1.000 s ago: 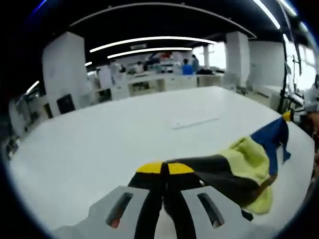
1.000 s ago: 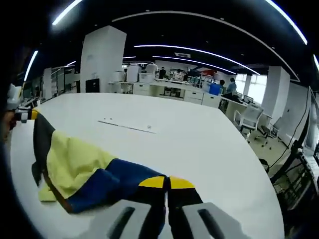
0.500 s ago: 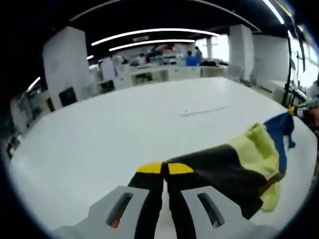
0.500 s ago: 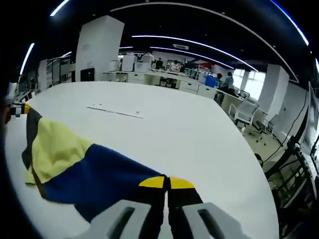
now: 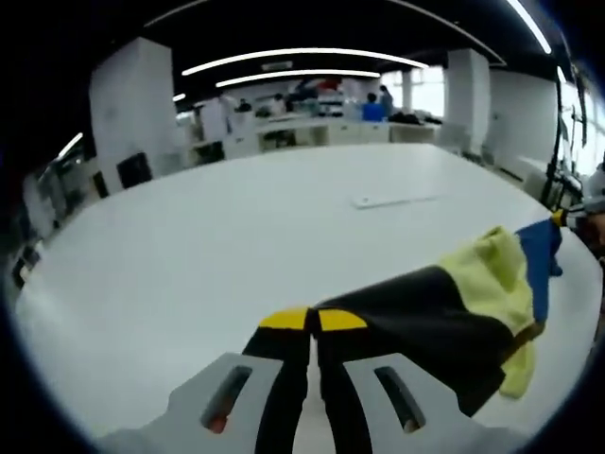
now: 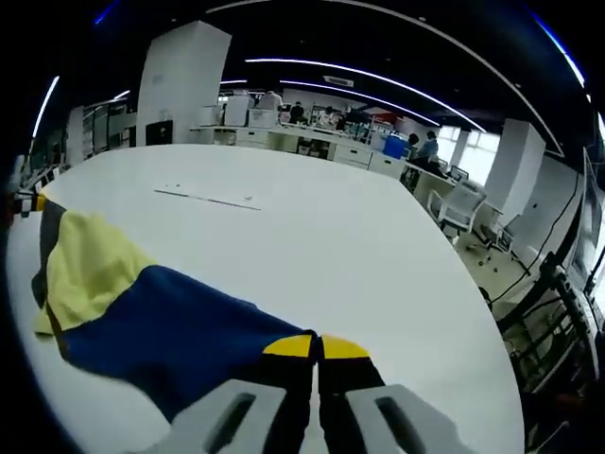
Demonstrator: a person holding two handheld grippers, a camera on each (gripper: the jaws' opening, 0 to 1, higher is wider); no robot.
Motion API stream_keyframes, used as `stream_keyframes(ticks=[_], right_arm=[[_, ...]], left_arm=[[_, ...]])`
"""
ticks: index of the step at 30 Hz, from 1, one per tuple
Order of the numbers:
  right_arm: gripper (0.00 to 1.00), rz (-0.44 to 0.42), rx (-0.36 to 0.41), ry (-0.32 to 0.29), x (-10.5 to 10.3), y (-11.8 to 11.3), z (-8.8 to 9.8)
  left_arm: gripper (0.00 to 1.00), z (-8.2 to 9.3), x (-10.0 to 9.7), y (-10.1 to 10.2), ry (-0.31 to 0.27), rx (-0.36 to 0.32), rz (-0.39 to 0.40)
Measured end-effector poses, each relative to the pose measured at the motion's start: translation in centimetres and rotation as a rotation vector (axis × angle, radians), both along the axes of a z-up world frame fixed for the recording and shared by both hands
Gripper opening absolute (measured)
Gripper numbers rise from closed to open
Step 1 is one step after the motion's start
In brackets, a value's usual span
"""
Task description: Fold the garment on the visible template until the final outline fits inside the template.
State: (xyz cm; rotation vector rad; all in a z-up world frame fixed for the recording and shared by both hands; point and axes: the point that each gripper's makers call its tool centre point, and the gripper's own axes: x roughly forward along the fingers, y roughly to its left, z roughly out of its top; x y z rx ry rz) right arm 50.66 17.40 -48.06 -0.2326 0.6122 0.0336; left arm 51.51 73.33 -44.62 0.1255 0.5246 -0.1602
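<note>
Garment (image 5: 444, 312) stretched above table (image 5: 189, 265), left gripper (image 5: 313, 321) and right gripper (image 6: 317, 347) each clamping an edge

Left gripper view: the garment (image 5: 454, 317) stretches from the left gripper (image 5: 313, 320) rightward across the table (image 5: 217, 246), its far end at the right edge; the template line (image 5: 397, 200) lies on the table beyond it. Right gripper view: the garment (image 6: 161, 317) runs leftward from the right gripper (image 6: 316, 346), with the template line (image 6: 208, 200) behind it, well apart

Left tool (image 5: 313, 320) and right tool (image 6: 317, 346) both pinched closed on cloth.
</note>
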Motion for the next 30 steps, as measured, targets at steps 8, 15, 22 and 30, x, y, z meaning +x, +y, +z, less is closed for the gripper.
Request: stream_keyframes(ticks=[8,15,22,30], right_arm=[[0.0,0.013,0.013,0.011,-0.2,0.0,-0.4],[0.11,0.045,0.032,-0.03,-0.2,0.9,0.4],[0.32,0.132,0.052,-0.061,-0.8,3.3,1.8],[0.5,0.36,0.063,-0.015,-3.1,8.5,1.9]], left_arm=[[0.0,0.0,-0.6,0.5,-0.001,0.003,0.011],[0.13,0.6,-0.6,-0.7,-0.047,0.105,-0.09],[0.28,0.7,-1.9,-4.0,-0.068,0.13,-0.245],[0.4,0.1,-4.3,-8.1,-0.074,0.142,-0.439]])
